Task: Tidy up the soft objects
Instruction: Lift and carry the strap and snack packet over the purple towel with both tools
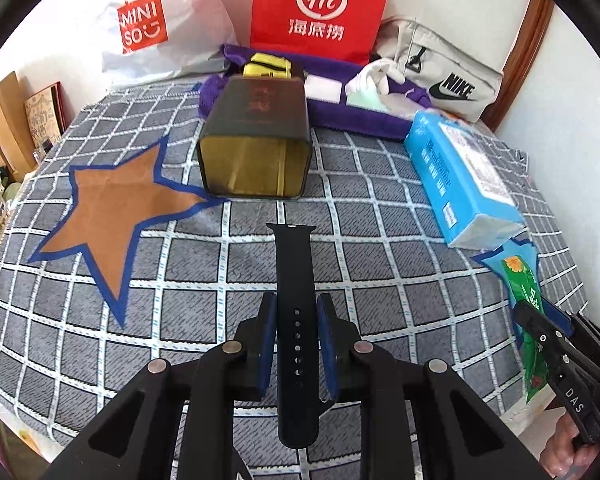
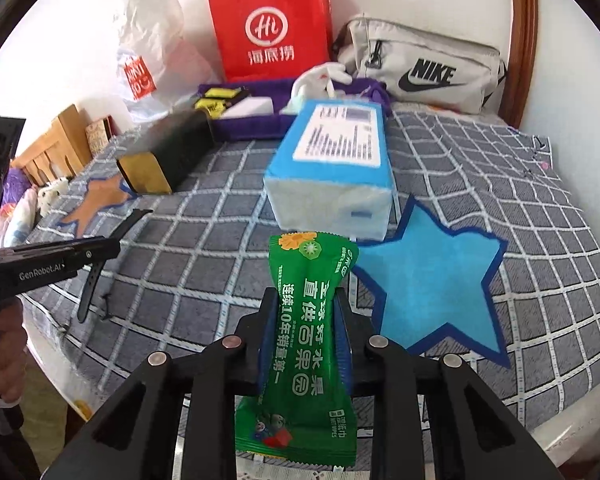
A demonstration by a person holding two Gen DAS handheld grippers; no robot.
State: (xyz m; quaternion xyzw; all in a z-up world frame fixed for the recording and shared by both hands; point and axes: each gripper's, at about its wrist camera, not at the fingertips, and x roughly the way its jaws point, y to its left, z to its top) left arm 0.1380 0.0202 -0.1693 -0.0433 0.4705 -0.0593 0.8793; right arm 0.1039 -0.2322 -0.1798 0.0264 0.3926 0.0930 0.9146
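Observation:
My left gripper (image 1: 297, 304) is shut on a black watch strap (image 1: 294, 256), which sticks out forward over the checked grey cloth (image 1: 220, 280). From the right wrist view the strap (image 2: 94, 280) hangs below the left gripper (image 2: 114, 246), held above the cloth. My right gripper (image 2: 306, 300) is shut on a green wet-wipe packet (image 2: 308, 344), squeezing its middle, with both ends sticking out. The same packet (image 1: 520, 280) and right gripper (image 1: 548, 316) show at the right edge of the left wrist view. A brown star patch (image 1: 112, 208) and a blue star patch (image 2: 432, 292) lie on the cloth.
A dark open tin (image 1: 256, 152) lies on its side, mouth toward me. A blue tissue pack (image 2: 332, 168) lies beside the blue star. Behind are a purple tray (image 2: 256, 128) with small items, a red paper bag (image 2: 272, 28), a grey Nike pouch (image 2: 424, 68) and a white plastic bag (image 1: 144, 24).

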